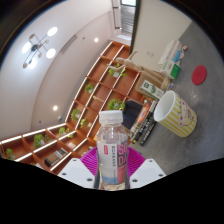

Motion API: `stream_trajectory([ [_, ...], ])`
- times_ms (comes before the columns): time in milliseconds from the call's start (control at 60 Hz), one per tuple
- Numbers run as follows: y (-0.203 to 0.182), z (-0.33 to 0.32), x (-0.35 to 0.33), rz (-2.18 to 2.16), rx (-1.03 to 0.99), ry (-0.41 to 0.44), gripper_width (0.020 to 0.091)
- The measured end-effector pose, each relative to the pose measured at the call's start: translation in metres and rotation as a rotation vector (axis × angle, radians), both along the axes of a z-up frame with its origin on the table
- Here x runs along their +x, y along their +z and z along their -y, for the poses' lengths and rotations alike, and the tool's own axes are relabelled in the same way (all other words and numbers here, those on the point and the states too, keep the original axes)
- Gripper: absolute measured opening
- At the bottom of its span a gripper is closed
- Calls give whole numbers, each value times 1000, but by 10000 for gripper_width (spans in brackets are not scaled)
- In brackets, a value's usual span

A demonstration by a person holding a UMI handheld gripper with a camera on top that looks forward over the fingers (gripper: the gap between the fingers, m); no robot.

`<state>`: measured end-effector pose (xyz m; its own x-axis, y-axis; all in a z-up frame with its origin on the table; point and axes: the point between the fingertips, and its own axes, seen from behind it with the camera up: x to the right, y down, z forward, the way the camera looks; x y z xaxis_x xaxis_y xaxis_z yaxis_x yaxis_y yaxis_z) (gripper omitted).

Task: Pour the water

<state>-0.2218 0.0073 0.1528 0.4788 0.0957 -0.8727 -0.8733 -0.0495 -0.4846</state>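
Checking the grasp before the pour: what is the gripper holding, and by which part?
The gripper holds the water bottle, its pink pads pressing on the labelled body, below the white cap.

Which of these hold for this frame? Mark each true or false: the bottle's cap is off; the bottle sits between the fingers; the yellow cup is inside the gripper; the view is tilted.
1. The bottle's cap is off. False: the bottle has its white cap on.
2. The bottle sits between the fingers of the gripper. True: the pink pads flank it closely.
3. The yellow cup is inside the gripper. False: the yellow cup stands beyond the fingers, beside the bottle.
4. The view is tilted. True: the table and shelves slant steeply.
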Motion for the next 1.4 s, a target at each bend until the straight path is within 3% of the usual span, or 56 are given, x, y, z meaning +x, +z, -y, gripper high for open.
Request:
stream_trajectory([
  [150, 27, -7, 28, -392, 43, -35, 376],
  [483, 38, -18, 78, -1097, 120, -83, 374],
  [800, 32, -16, 78, -1107, 65, -68, 375],
  [900, 43, -24, 65, -912, 33, -35, 374],
  [1000, 53, -24, 60, -425, -29, -25, 372],
  [1133, 83, -27, 95, 143, -41, -98, 372],
  [1233, 88, -30, 136, 499, -94, -199, 372],
  [1317, 89, -24, 184, 752, -151, -339, 371],
  [1400, 73, -13, 227, 929, -258, -430, 371],
])
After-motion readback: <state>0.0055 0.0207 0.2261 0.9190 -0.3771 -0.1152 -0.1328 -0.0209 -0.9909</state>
